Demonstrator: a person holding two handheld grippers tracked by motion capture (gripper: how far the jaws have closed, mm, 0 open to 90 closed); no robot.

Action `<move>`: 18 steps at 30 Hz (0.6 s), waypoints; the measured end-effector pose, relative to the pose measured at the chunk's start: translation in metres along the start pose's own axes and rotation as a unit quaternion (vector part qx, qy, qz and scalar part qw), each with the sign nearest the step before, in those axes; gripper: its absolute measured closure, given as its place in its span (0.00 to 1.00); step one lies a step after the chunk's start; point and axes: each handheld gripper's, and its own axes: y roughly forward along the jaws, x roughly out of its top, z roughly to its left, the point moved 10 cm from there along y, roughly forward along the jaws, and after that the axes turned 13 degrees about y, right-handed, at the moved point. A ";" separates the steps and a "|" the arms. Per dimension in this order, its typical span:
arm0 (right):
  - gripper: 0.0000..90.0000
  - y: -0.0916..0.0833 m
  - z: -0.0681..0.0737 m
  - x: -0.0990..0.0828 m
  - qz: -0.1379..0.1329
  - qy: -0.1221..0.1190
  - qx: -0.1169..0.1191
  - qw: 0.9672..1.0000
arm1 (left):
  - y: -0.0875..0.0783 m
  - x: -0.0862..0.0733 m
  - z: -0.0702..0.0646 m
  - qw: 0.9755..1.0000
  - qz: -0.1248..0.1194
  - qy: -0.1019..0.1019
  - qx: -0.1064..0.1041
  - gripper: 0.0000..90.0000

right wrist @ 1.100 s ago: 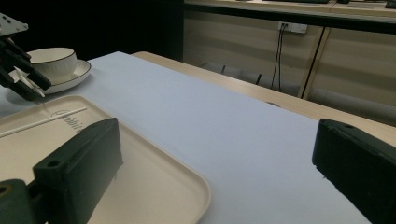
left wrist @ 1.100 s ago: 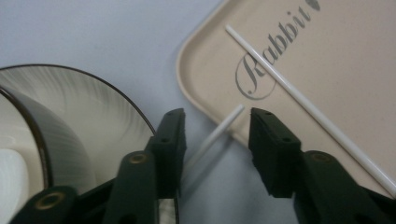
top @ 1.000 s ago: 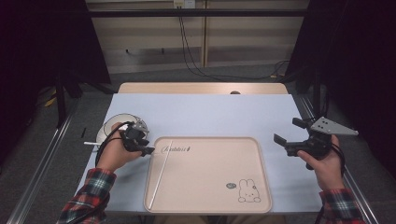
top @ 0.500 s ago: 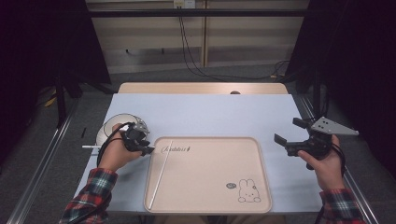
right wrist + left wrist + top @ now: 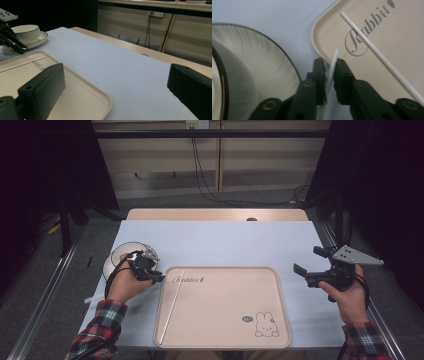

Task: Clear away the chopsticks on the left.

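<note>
— Left gripper (image 5: pixel 329 72)?
— Had just been closing; nipped a thin white plastic stick (image 5: pixel 332 65) at the ten o'clock corner of the beige rectangular tray (image 5: pixel 407 45), likely for laying beside the second white stick (image 5: pixel 377 50).
— Right gripper (image 5: pixel 310 261)?
— Gaped wide, empty, parked at three o'clock, clear of the work.

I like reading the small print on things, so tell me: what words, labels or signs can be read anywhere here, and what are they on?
"Rabbit": grey script on the beige tray, near its corner by the white stick, with a small dark mark after the word.
Beside the rabbit drawing on the tray is a small round dark mark, too small to read.
Nothing readable on the bowl, the saucer or the grippers.
</note>
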 end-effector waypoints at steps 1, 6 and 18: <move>0.01 0.000 0.000 0.000 0.000 0.001 -0.002 1.000 | 0.000 0.001 -0.002 1.000 -0.004 -0.003 -0.009 0.96; 0.01 -0.001 -0.001 0.000 0.001 -0.001 -0.002 1.000 | -0.016 0.018 -0.003 0.994 -0.055 -0.090 -0.029 0.97; 0.01 -0.001 -0.001 0.001 -0.001 -0.001 -0.003 1.000 | -0.063 0.051 0.015 0.967 -0.200 -0.158 0.025 0.97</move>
